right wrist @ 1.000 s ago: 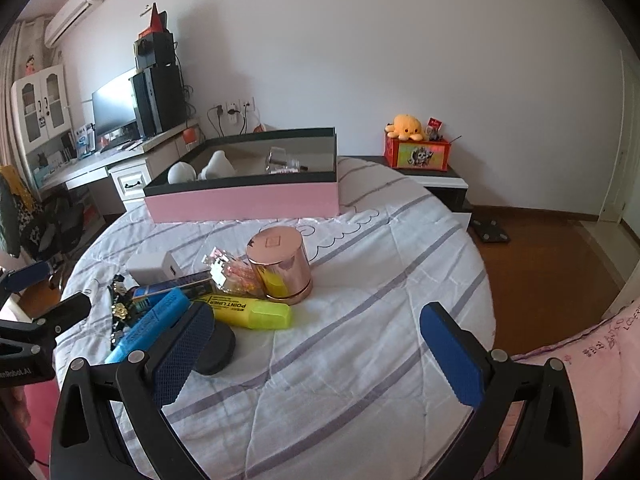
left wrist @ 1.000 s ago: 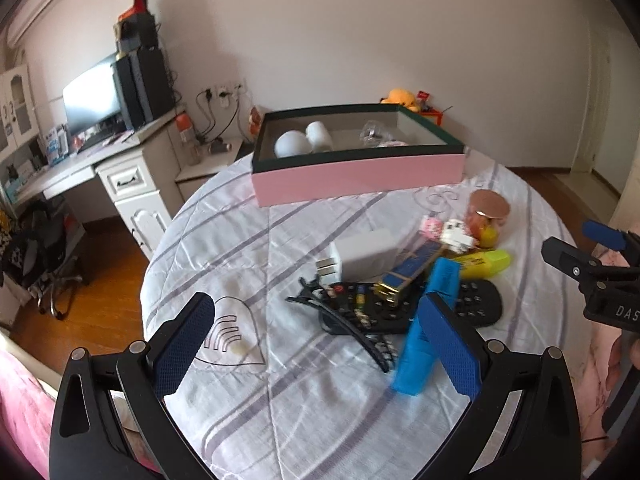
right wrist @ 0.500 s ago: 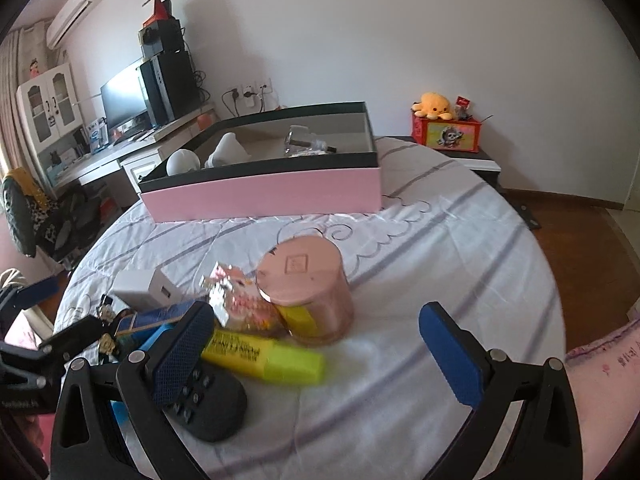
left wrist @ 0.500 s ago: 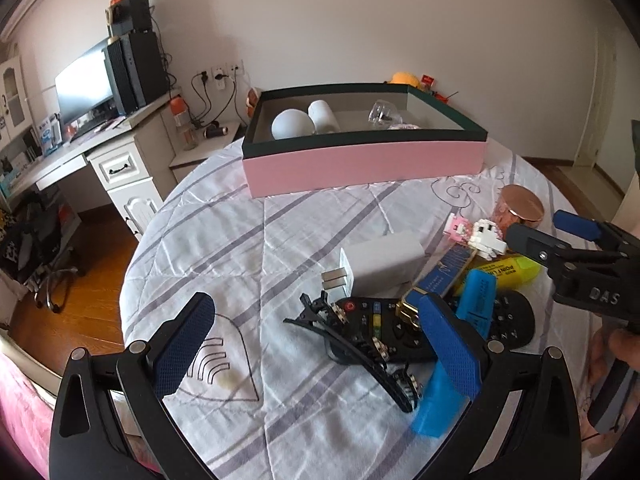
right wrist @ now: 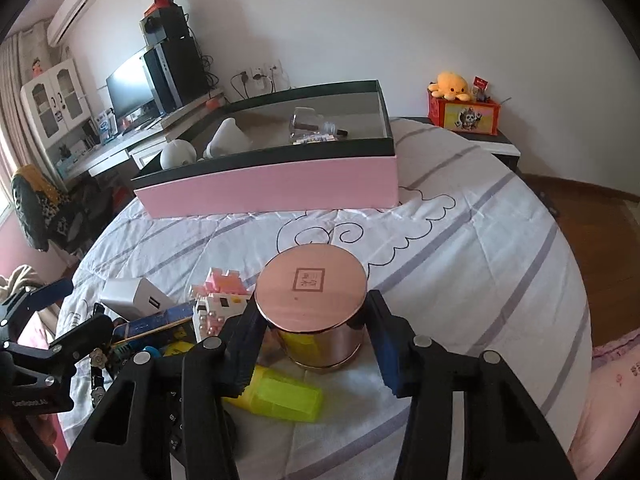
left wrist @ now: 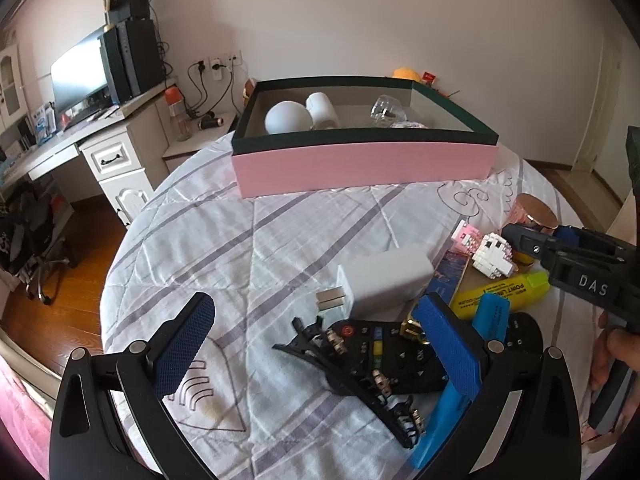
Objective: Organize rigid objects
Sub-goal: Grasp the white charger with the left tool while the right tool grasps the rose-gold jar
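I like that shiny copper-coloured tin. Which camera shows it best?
The right wrist view: the copper-coloured tin fills the middle, lid and side clear, between the right gripper's jaws. The left wrist view shows only its far-off top.

Round table under a white quilted cloth [right wrist: 460, 248] with grey stripes. Far side of table, up and left of the tongs: white desk [left wrist: 116, 152] carrying a monitor [left wrist: 78, 76] and a dark computer tower [right wrist: 176, 70]. Wall sockets [left wrist: 218, 64] with plugged cables behind it. Air conditioner [right wrist: 74, 4] high on the wall at left. Far right: yellow plush toy [right wrist: 450, 84] on a red box [right wrist: 464, 114], possibly a tin. Wooden floor [right wrist: 592, 232].
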Demonstrator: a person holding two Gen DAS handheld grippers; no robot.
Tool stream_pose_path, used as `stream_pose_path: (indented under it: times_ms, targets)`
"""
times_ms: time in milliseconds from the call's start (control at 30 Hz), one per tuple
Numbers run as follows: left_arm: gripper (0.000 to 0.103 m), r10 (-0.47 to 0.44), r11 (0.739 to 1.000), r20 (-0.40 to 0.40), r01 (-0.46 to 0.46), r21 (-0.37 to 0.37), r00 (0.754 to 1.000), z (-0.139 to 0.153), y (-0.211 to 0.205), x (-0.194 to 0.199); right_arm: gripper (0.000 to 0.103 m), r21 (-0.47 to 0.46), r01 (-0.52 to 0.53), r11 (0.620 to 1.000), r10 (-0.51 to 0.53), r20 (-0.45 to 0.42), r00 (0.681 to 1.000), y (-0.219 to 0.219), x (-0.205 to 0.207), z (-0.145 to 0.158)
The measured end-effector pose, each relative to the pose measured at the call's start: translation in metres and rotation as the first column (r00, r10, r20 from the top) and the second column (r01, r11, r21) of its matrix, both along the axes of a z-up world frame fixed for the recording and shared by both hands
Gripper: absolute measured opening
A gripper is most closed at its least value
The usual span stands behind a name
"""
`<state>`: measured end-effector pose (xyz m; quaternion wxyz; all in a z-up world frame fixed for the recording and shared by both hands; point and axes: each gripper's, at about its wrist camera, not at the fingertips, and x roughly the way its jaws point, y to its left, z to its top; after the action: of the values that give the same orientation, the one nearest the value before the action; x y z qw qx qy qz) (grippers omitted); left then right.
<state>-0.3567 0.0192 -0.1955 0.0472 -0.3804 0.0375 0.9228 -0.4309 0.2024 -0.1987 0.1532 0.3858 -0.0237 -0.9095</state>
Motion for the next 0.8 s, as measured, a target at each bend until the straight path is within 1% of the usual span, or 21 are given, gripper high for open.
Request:
stream_pose_path:
  times_ms: [233, 433, 467, 500, 533, 600, 633, 733, 800]
  targets:
    - [0.103, -0.013, 1.0, 0.011, 0.013, -0.003, 1.0, -0.001, 0.012, -0.01, 0.05, 0.023, 0.003, 1.0, -0.003, 0.003, 1.0, -0.001, 0.0, -0.001]
    - [0.103, 0.003, 0.999, 0.03, -0.004, 0.043, 1.0, -0.006, 0.016, -0.022, 0.051, 0.002, 0.0, 1.0, 0.0, 0.022, 1.0, 0.003, -0.003, -0.003]
    - [0.101, 0.006, 0.999, 0.038, -0.008, 0.043, 0.999, -0.008, 0.017, -0.024, 0.051, 0.0, 0.0, 1.0, 0.0, 0.024, 1.0, 0.003, -0.003, -0.003]
    - [0.094, 0.01, 0.999, 0.035, -0.012, 0.04, 0.999, -0.009, 0.018, -0.026, 0.051, -0.001, -0.001, 1.0, 0.001, 0.026, 1.0, 0.004, -0.004, -0.003]
    - [0.088, 0.013, 0.999, 0.031, -0.015, 0.043, 0.999, -0.01, 0.017, -0.027, 0.051, -0.001, 0.0, 1.0, 0.0, 0.028, 1.0, 0.004, -0.004, -0.003]
    - [0.069, -0.01, 0.998, 0.046, 0.007, 0.066, 0.999, -0.012, 0.017, -0.029, 0.051, 0.006, 0.001, 1.0, -0.001, 0.036, 0.999, 0.002, -0.005, -0.004]
    - [0.067, -0.016, 0.998, 0.048, 0.012, 0.065, 0.999, -0.013, 0.018, -0.029, 0.051, 0.012, 0.001, 1.0, -0.002, 0.042, 0.999, 0.001, -0.006, -0.005]
    - [0.067, -0.019, 1.0, 0.023, 0.019, 0.016, 1.0, -0.012, 0.021, -0.026, 0.051, 0.022, 0.001, 1.0, -0.002, 0.039, 0.999, -0.001, -0.005, -0.005]
    - [0.067, -0.016, 1.0, 0.017, 0.016, 0.004, 1.0, -0.012, 0.02, -0.025, 0.051, 0.026, 0.001, 1.0, -0.002, 0.037, 0.999, -0.001, -0.005, -0.005]
